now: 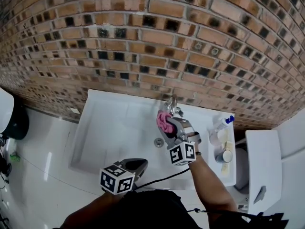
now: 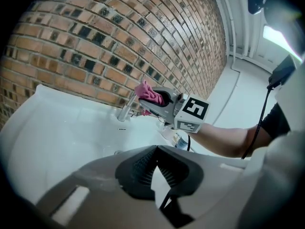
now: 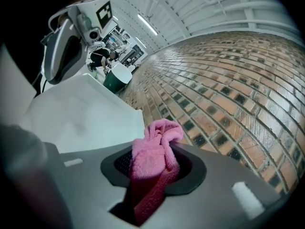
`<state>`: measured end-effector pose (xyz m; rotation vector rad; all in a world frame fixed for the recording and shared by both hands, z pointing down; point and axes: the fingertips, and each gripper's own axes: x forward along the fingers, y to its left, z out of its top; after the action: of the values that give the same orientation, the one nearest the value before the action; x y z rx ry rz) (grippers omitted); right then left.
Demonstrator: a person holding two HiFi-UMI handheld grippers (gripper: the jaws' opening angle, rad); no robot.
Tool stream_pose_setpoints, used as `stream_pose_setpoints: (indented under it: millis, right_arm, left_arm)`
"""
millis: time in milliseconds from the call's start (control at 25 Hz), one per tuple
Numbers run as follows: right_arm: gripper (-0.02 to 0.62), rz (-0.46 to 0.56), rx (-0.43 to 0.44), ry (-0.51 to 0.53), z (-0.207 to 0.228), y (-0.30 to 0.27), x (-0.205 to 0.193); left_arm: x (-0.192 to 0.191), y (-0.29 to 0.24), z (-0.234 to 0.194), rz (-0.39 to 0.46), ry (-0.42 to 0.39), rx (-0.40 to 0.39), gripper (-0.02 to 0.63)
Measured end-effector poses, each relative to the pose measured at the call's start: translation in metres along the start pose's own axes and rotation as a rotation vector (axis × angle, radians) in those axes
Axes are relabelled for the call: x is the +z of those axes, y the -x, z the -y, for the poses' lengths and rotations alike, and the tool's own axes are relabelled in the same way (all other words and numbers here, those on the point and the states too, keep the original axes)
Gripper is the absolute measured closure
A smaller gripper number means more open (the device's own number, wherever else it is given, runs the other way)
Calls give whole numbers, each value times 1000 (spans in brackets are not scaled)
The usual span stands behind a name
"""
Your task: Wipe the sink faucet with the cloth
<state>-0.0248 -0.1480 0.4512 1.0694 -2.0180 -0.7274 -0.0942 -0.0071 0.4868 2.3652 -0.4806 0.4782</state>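
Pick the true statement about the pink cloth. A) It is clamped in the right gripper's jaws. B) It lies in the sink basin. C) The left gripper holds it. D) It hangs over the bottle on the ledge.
A: the right gripper view shows the pink cloth bunched between the jaws of the right gripper, close to the faucet.

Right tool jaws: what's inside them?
A bunched pink cloth, clamped by the right tool, sticking out past the jaws. It covers most of the ribbed pads; its lower end drops out of sight between them.
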Motion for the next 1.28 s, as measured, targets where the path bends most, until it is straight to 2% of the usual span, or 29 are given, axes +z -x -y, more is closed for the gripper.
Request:
stream_pose_setpoints:
  millis: [520,800,920,1120,1280]
  right_arm:
    - [472,-89,24,-28,-30,-5,-13]
    - [472,-191,91,-84,-65,7,-30]
    - [472,-215,110,-190,-82,20,-32]
    - [472,-243,65,-465,-99,52,-34]
    - [471,-239,44,-569,-108,77,-25]
  left_arm:
    - [-3,25,-11,-24,-40,-21,603]
    - [-6,34,-9,-33,-74,-64,603]
    - [-8,38,-8,-35,-79,-86,603]
    - [-14,40,-2,-55,-87,-140,603]
    - [-22,36,0,-66,-75,-171,603]
